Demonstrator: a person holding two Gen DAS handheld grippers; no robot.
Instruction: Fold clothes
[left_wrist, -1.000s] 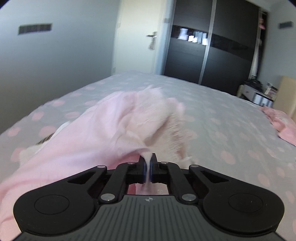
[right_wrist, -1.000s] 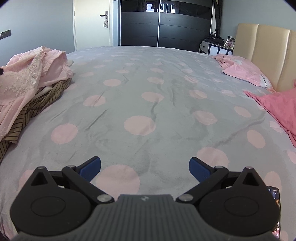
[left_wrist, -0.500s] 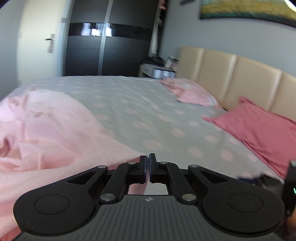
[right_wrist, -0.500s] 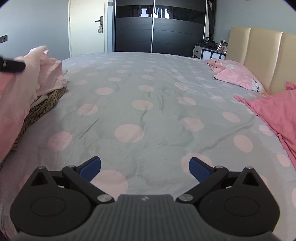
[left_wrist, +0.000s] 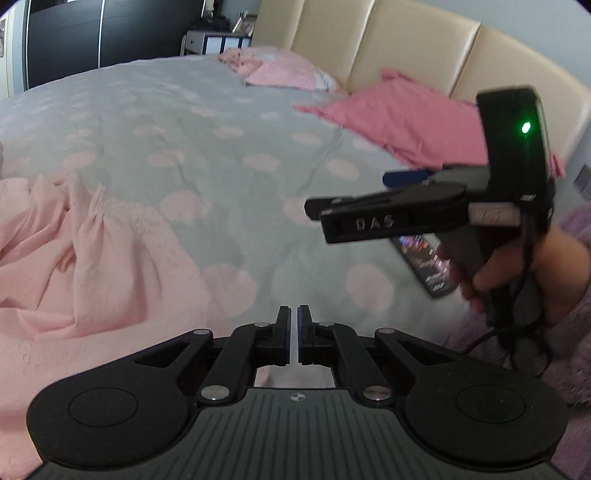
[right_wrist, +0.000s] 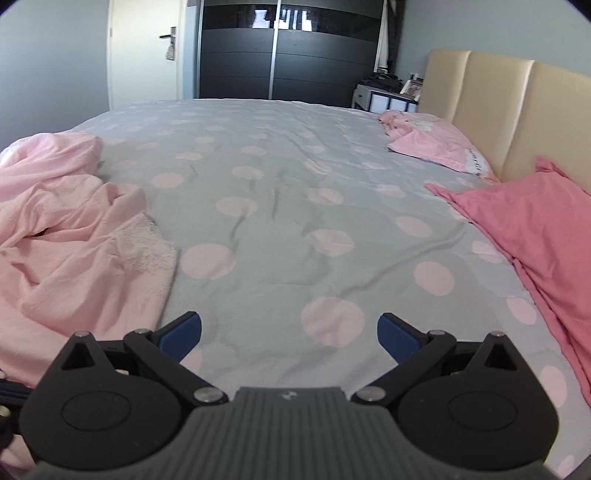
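The left gripper (left_wrist: 294, 334) has its jaws nearly closed, a thin gap between them and nothing visibly held, just beside the pale pink garment (left_wrist: 92, 266) lying crumpled on the near left of the bed (left_wrist: 229, 155). The right gripper (right_wrist: 289, 334) hovers over the polka-dot cover with jaws spread wide and empty; the garment (right_wrist: 74, 243) lies to its left.
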